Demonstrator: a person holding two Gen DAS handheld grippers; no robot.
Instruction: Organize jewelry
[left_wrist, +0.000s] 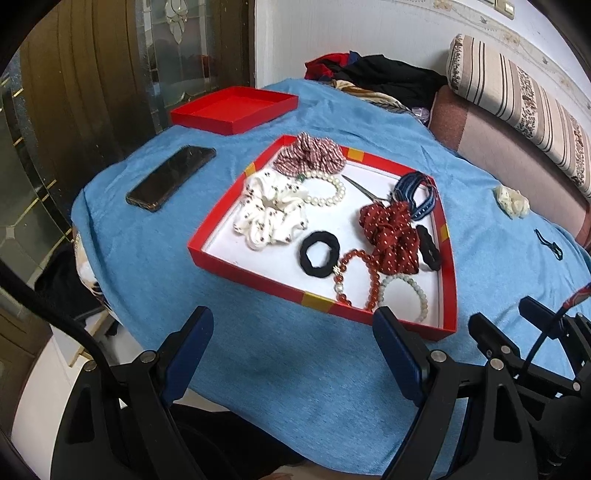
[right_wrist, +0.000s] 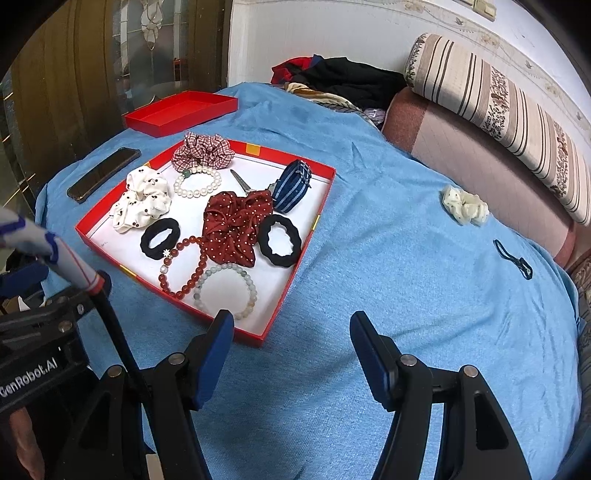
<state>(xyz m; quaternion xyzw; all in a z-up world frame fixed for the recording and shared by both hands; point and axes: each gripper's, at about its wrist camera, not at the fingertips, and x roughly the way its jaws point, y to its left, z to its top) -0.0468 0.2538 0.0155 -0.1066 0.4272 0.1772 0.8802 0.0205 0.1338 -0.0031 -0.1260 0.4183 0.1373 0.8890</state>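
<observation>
A red box (left_wrist: 258, 281) with a white floor lies on the blue cloth. It holds scrunchies, among them a dark red dotted one (left_wrist: 391, 236) and a white printed one (left_wrist: 271, 214). Black hair ties (left_wrist: 319, 253), a pearl bracelet (left_wrist: 328, 188), a red bead bracelet (right_wrist: 184, 266) and a pale bead bracelet (right_wrist: 229, 291) lie there too. A cream scrunchie (right_wrist: 465, 208) and a thin dark hair tie (right_wrist: 511, 258) lie on the cloth to the box's right. My left gripper (left_wrist: 291, 332) hangs open before the box's near edge. My right gripper (right_wrist: 291, 323) is open at the box's near right corner, holding nothing.
The red lid (left_wrist: 232, 107) sits at the far left, a black phone (left_wrist: 170, 177) beside the box. Small scissors (left_wrist: 364, 190) and a blue striped band (left_wrist: 413, 192) are in the box. Dark clothes (left_wrist: 384, 77) are piled at the back, with a striped cushion (left_wrist: 517, 99) on the right.
</observation>
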